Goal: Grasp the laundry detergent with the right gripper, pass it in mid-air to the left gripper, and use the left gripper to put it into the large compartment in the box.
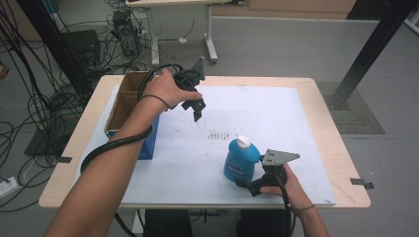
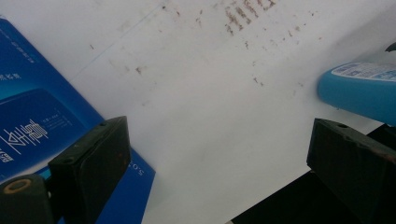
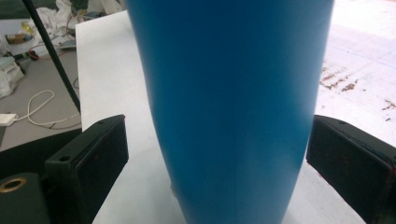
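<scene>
From the high view, the blue bottle (image 1: 241,162) stands upright near the front edge of the desk (image 1: 276,113), a little right of the middle, with its white cap on top. The right hand-held gripper (image 1: 245,183) comes to it low from the near side, at the bottom part of the bottle. The left hand-held gripper (image 1: 197,112) hangs in the air farther away and to the left, just right of the open cardboard box (image 1: 129,101) with blue sides, and it carries nothing.

In the left gripper view, the two jaws stand wide apart with only the white desk surface between them. The blue box side (image 2: 42,126) is at one side, and the bottle (image 2: 359,88) is well apart from them.

In the right gripper view, the bottle (image 3: 229,107) stands between the jaws. A small gap shows on each side, so the pads (image 3: 91,158) are not yet pressing; this gripper is open around the bottle.

I think the step is to grasp the bottle. To do it well, the person should keep the body centred between the pads and close slowly. The grip is low, so a push from one pad first could slide or tip the bottle. After closing, it should be lifted straight up.
</scene>
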`<action>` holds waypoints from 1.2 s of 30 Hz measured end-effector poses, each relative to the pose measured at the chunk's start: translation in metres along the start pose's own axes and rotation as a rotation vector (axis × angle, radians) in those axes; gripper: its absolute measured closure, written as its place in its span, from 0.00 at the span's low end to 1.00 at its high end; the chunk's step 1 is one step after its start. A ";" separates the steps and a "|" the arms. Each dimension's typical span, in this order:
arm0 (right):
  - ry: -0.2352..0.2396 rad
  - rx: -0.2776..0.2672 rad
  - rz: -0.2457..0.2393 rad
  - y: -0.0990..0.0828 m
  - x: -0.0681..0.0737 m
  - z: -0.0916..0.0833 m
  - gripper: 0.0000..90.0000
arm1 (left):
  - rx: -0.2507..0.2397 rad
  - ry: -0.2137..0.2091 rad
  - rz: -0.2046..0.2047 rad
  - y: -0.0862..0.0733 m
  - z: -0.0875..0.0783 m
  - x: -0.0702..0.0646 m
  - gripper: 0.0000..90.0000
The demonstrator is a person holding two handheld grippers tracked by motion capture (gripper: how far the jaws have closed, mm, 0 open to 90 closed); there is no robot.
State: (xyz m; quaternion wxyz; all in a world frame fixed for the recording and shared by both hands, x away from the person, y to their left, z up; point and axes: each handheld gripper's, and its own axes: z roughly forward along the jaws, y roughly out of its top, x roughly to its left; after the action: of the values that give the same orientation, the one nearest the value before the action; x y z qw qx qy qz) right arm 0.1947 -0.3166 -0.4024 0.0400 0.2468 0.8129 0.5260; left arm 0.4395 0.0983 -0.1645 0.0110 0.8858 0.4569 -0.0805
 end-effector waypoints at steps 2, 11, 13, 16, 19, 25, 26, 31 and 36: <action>0.000 -0.010 0.001 -0.001 0.000 0.001 0.07 | -0.002 0.000 0.001 0.000 0.000 -0.001 0.08; 0.002 -0.029 0.008 -0.007 0.000 0.003 0.07 | -0.002 0.004 0.004 0.001 0.001 -0.002 0.08; 0.001 -0.036 0.009 -0.009 0.000 0.003 0.08 | -0.001 0.004 0.002 0.001 0.001 -0.003 0.08; -0.001 -0.037 0.006 -0.011 0.001 0.005 0.09 | -0.005 0.003 0.005 0.001 0.000 -0.004 0.08; -0.004 -0.038 0.009 -0.012 0.001 0.006 0.09 | -0.004 0.003 0.005 0.001 0.000 -0.004 0.08; -0.011 -0.042 0.007 -0.013 0.002 0.007 0.12 | -0.006 0.000 0.006 0.000 0.001 -0.004 0.08; -0.008 -0.044 0.009 -0.013 0.002 0.008 0.12 | -0.006 -0.001 0.006 0.000 0.001 -0.003 0.08; -0.008 -0.048 0.005 -0.015 0.002 0.009 0.17 | -0.004 0.001 0.009 0.000 0.000 -0.003 0.08; -0.008 -0.048 0.000 -0.015 0.003 0.010 0.20 | -0.003 0.001 0.007 0.000 0.001 -0.004 0.08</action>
State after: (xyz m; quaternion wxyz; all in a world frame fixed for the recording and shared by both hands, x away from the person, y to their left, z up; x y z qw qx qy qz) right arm 0.1897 -0.3117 -0.4192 0.0493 0.2480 0.7998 0.5444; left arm 0.4374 0.0951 -0.1645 0.0121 0.8873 0.4541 -0.0794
